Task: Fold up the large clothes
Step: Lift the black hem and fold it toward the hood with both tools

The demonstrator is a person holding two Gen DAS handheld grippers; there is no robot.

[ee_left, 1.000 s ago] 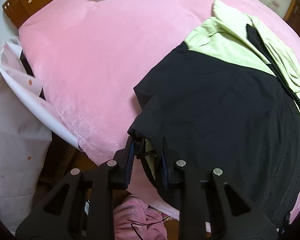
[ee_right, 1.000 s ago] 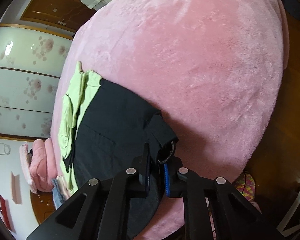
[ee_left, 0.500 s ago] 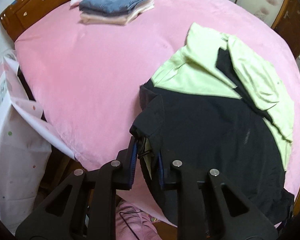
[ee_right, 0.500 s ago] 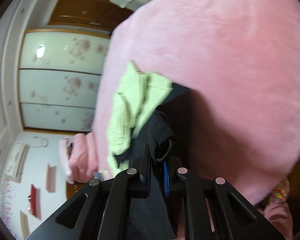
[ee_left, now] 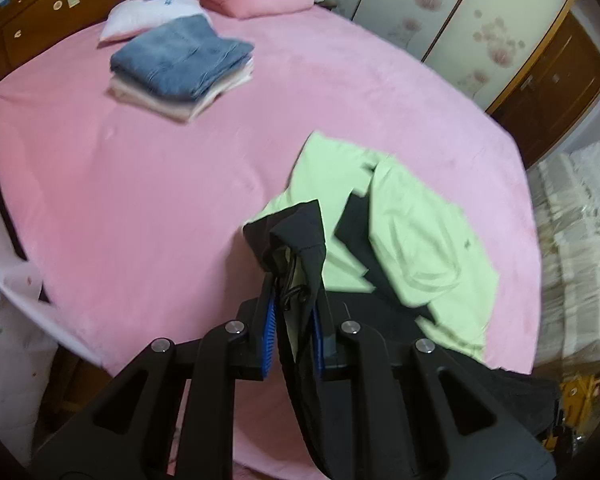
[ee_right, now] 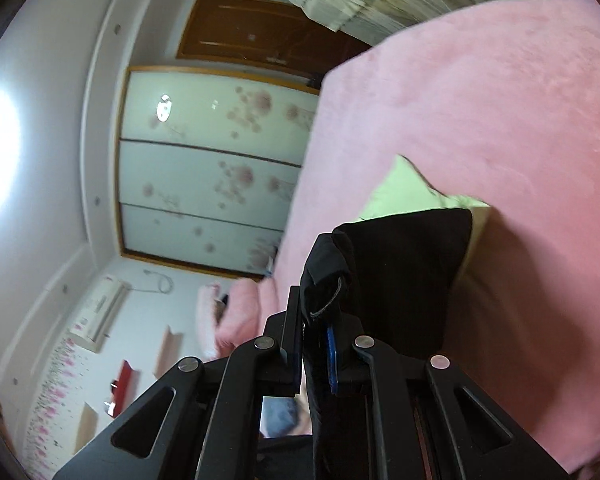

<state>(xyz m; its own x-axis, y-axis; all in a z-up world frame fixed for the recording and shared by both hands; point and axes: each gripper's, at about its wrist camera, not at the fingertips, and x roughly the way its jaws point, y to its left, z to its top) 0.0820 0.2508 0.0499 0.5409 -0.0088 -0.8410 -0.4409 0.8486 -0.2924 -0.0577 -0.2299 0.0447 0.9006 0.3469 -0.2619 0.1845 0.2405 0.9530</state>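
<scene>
Above plush pink bed (ee_left: 148, 208): black-and-lime jacket (ee_left: 412, 240) lifted by two corners.
Left gripper (ee_left: 294, 320) was closing on a bunched black corner with drawcord; right gripper (ee_right: 314, 344) pinched another; smooth fabric trailed onto the bed.

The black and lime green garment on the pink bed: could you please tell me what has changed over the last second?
Both grippers lifted the black and lime green garment by its black hem, so its near end has risen off the pink plush bedcover. The left gripper, its jaws closing, and the right gripper kept their grips. The folded blue and cream stack has come into view.
</scene>
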